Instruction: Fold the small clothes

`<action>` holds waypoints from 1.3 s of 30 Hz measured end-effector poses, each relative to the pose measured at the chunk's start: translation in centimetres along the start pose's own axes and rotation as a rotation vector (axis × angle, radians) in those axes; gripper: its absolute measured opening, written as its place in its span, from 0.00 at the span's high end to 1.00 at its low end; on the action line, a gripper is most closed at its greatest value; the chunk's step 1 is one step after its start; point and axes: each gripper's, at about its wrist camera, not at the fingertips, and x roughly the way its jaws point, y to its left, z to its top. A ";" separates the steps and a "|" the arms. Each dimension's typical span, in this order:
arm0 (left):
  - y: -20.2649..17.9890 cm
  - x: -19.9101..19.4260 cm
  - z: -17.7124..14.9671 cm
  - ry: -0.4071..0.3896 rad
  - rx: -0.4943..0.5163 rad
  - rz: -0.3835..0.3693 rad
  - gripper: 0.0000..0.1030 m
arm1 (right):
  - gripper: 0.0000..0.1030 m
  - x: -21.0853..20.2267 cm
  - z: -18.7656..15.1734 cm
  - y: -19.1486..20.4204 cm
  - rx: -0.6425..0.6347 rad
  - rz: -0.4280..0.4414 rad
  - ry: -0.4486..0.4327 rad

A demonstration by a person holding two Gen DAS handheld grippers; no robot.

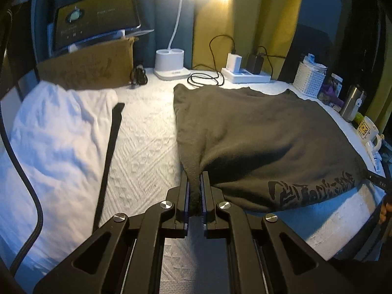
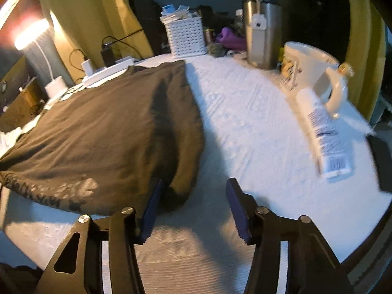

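A dark olive T-shirt (image 1: pixel 257 134) with a black print on its near hem lies spread on the white quilted tabletop (image 1: pixel 147 134). My left gripper (image 1: pixel 196 175) is shut on the shirt's near left corner, and a bunched fold of cloth runs up from between the pads. In the right wrist view the same shirt (image 2: pixel 98 122) fills the left half. My right gripper (image 2: pixel 195 181) stands open around its near right corner. The cloth lies against the left pad, while the right pad is clear of it.
A crumpled white garment (image 1: pixel 54 134) and a black strap (image 1: pixel 110 152) lie to the left. At the back stand a lamp base (image 1: pixel 170 63), a power strip (image 1: pixel 245 74) and a cardboard box (image 1: pixel 90 66). To the right are a white basket (image 2: pixel 186 36), steel tumbler (image 2: pixel 262 34), mug (image 2: pixel 311 66) and a lying tube (image 2: pixel 323 132).
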 end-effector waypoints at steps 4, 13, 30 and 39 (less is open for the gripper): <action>-0.4 0.2 0.5 0.011 0.015 0.017 0.94 | 0.85 0.2 0.0 0.9 -0.013 0.056 -0.002; -1.0 -0.3 1.1 -0.003 0.033 0.033 0.94 | 0.90 -2.0 3.1 -0.6 -0.112 0.007 -0.061; 1.0 2.4 -2.8 0.155 0.031 0.065 0.91 | 0.54 -1.3 0.5 -2.1 -0.104 -0.237 0.018; 0.6 0.1 -0.5 0.042 0.030 0.061 0.39 | 0.54 -2.1 0.2 -2.3 -0.074 -0.235 0.003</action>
